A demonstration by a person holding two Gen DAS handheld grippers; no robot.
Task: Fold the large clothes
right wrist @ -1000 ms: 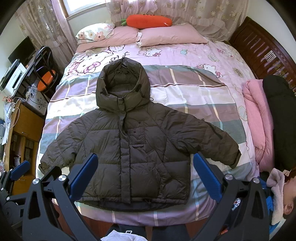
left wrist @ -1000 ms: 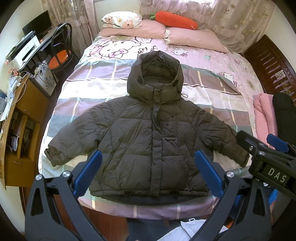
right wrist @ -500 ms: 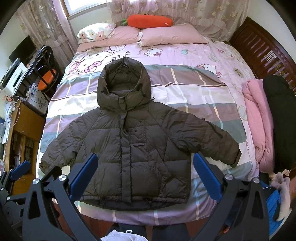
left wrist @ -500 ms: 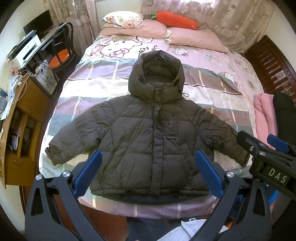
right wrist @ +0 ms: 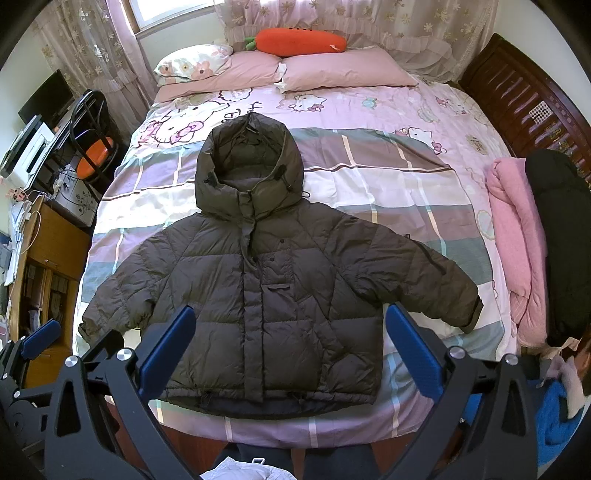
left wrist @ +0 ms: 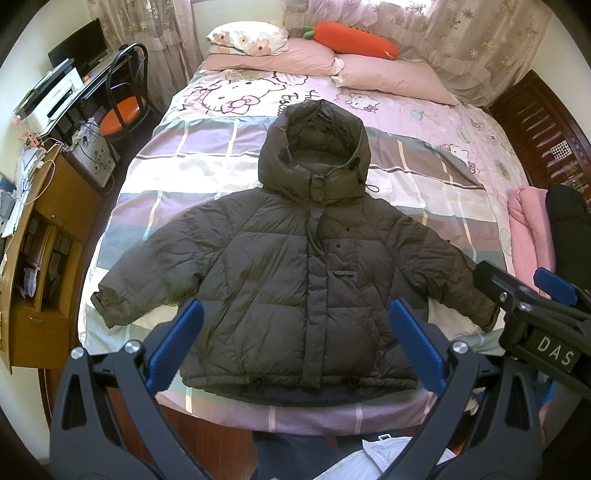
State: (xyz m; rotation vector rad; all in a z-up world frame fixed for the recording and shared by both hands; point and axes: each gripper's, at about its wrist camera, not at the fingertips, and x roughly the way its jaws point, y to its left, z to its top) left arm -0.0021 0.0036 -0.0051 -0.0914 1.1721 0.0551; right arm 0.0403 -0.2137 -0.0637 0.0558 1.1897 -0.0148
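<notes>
A dark olive hooded puffer jacket point(left wrist: 295, 273) lies flat and face up on the bed, sleeves spread to both sides, hood toward the pillows. It also shows in the right wrist view point(right wrist: 273, 295). My left gripper point(left wrist: 295, 347) is open and empty, held above the jacket's hem at the foot of the bed. My right gripper point(right wrist: 284, 350) is open and empty, also above the hem. The right gripper's body shows at the right of the left wrist view point(left wrist: 535, 317).
The bed point(left wrist: 207, 155) has a pink patterned cover with pillows and an orange carrot plush point(left wrist: 354, 35) at the head. A pink blanket point(right wrist: 513, 240) and a dark garment point(right wrist: 561, 229) lie at the right edge. A wooden cabinet point(left wrist: 48, 236) and chair point(left wrist: 122, 99) stand left.
Both grippers have crept slightly forward and the view shifted a little; the jacket has not moved. Both stay open.
</notes>
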